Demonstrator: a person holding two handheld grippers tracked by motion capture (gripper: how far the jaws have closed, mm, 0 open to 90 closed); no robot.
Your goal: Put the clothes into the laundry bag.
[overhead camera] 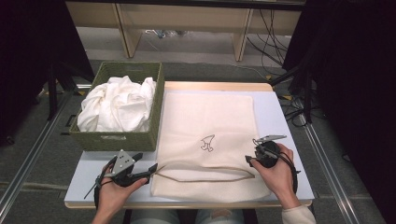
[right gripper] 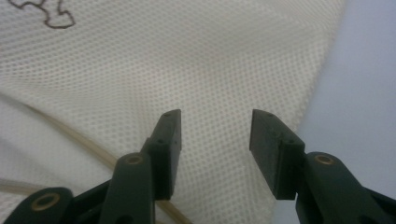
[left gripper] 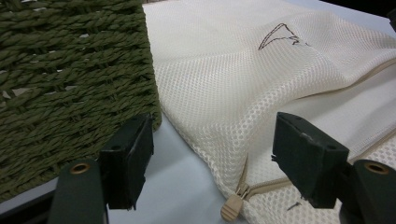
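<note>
Left gripper (overhead camera: 152,167) open at mesh laundry bag's (overhead camera: 208,121) near-left corner, zipper pull (left gripper: 232,208) between jaws, ungripped; right gripper (overhead camera: 249,159) wide open over bag's right side. Risk — pinching mesh instead of pull, dragging bag against green basket (overhead camera: 112,139).

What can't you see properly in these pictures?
- Inside the mesh bag: high view, the cloth covers whatever it may hold.
- Bottom of the green basket: high view, the white cloth heaped in it hides it.
- The little drawing on the bag: left gripper view, a fold hides part of it.
- The zipper pull: left gripper view, cut by the bottom edge.
</note>
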